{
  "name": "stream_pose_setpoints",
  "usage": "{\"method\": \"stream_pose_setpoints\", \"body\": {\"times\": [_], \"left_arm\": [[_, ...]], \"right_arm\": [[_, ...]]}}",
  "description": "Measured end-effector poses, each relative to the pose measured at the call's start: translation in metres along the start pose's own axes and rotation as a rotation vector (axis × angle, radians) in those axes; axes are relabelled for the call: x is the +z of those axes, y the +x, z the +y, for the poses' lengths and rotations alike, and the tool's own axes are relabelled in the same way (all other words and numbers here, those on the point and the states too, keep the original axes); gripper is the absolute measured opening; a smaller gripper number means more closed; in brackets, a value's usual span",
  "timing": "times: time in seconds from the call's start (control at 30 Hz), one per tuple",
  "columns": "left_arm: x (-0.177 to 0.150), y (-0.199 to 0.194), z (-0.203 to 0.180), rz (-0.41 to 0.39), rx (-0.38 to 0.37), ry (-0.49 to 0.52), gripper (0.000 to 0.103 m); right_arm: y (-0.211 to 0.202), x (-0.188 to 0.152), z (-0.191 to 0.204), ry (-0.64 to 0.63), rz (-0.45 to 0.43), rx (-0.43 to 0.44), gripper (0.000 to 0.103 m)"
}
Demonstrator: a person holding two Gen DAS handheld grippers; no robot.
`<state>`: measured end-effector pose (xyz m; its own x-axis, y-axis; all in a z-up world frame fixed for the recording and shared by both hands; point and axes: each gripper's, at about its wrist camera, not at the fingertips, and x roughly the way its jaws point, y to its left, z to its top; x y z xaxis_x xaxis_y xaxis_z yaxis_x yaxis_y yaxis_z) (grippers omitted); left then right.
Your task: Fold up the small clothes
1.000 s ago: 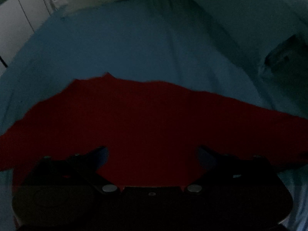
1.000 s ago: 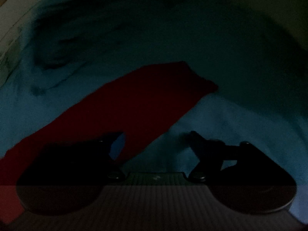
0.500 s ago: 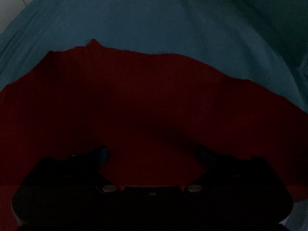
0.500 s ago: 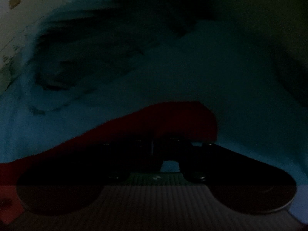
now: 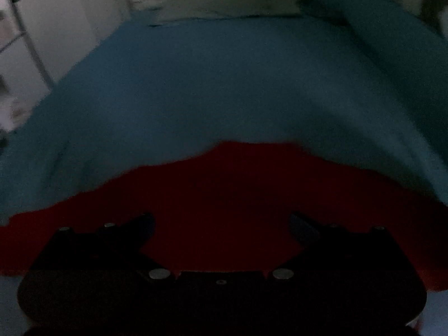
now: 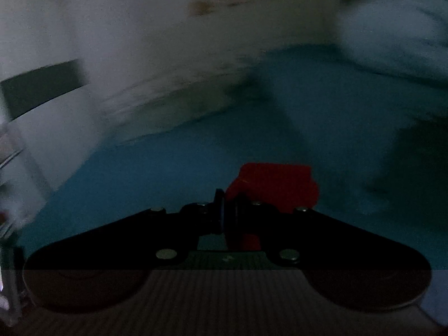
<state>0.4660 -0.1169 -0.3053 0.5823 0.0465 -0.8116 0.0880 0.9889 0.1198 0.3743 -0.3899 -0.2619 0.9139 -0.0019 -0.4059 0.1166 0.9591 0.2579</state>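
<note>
A red garment lies spread on the blue bed sheet, filling the lower part of the left wrist view. My left gripper is open above it, jaws wide apart, holding nothing. In the right wrist view my right gripper is shut on an end of the red garment, which sticks up past the fingertips, lifted above the sheet. The view is dim and blurred.
A white wall and cupboard stand on the left of the bed. A pale patterned cover lies at the far end. A rumpled blue duvet lies on the right, also in the right wrist view.
My right gripper closed on the end of the red garment and lifted it, swinging up. My left gripper dipped toward the garment, then pulled back, staying open.
</note>
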Motion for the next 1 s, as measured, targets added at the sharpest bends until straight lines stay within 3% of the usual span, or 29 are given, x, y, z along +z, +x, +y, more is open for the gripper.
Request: {"method": "stream_pose_setpoints", "body": {"times": [0.1, 0.17, 0.27, 0.33, 0.4, 0.43, 0.47, 0.5, 0.67, 0.8, 0.93, 1.0], "left_arm": [[-0.008, 0.005, 0.06, 0.049, 0.032, -0.025, 0.103], [-0.018, 0.012, 0.094, 0.08, 0.031, -0.07, 0.103], [-0.038, 0.018, 0.135, 0.122, 0.006, -0.127, 0.103], [-0.049, 0.018, 0.148, 0.128, -0.002, -0.137, 0.103], [-0.054, 0.022, 0.154, 0.132, -0.018, -0.136, 0.103], [-0.052, 0.023, 0.152, 0.136, -0.031, -0.138, 0.103], [-0.051, 0.023, 0.15, 0.138, -0.047, -0.142, 0.103], [-0.049, 0.024, 0.148, 0.138, -0.069, -0.146, 0.103], [-0.033, 0.016, 0.116, 0.115, -0.208, -0.121, 0.103], [-0.019, 0.019, 0.068, 0.092, -0.294, -0.003, 0.103], [-0.012, 0.039, 0.026, 0.063, -0.262, 0.08, 0.095], [-0.015, 0.056, 0.019, 0.085, -0.22, 0.09, 0.084]], "right_arm": [[0.029, -0.042, 0.079, -0.128, 0.048, 0.12, 0.022], [0.056, -0.093, 0.122, -0.236, 0.127, 0.157, 0.022], [0.089, -0.163, 0.152, -0.322, 0.277, 0.153, 0.022], [0.092, -0.194, 0.165, -0.383, 0.314, 0.142, 0.022], [0.083, -0.213, 0.178, -0.437, 0.315, 0.136, 0.036], [0.079, -0.216, 0.18, -0.459, 0.311, 0.139, 0.046], [0.074, -0.217, 0.181, -0.469, 0.306, 0.149, 0.068], [0.068, -0.215, 0.179, -0.477, 0.291, 0.16, 0.079], [0.028, -0.2, 0.153, -0.507, 0.26, 0.103, 0.082], [0.007, -0.181, 0.126, -0.463, 0.291, 0.015, 0.082], [-0.011, -0.174, 0.096, -0.37, 0.316, -0.014, 0.082], [-0.015, -0.174, 0.085, -0.35, 0.322, -0.025, 0.082]]}}
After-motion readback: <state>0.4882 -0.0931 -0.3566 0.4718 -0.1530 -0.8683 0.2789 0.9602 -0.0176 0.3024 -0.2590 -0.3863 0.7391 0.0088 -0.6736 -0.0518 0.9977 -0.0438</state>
